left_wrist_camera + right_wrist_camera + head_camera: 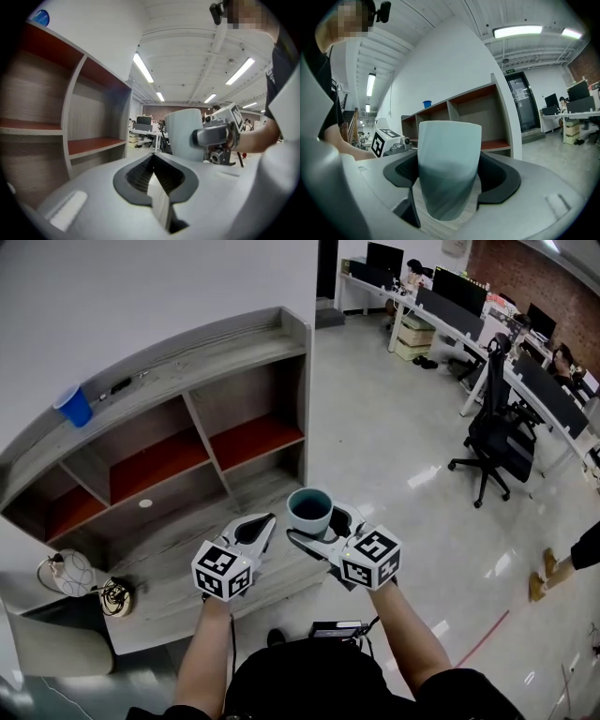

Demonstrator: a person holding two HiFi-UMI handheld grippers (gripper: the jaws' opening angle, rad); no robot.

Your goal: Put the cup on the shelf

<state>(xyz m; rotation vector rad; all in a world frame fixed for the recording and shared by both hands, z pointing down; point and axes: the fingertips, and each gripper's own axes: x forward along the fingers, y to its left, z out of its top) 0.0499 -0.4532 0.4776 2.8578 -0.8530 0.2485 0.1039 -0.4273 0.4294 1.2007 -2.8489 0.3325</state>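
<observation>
A teal cup (309, 510) stands upright between the jaws of my right gripper (317, 525), which is shut on its sides. In the right gripper view the cup (449, 168) fills the gap between the dark pads, with grey wood grain just below it. Whether it rests on the wood I cannot tell. My left gripper (265, 522) is shut and empty, just left of the cup; its view shows the jaws (154, 171) pressed together and the cup (183, 133) beyond. The grey shelf unit (187, 381) with red boards stands in front.
A blue cup (74, 406) sits on the shelf's top board at the left. A round white object with cables (70, 573) lies left of the low ledge (169, 549). An office chair (497, 437), desks and a person's feet (544, 573) are to the right.
</observation>
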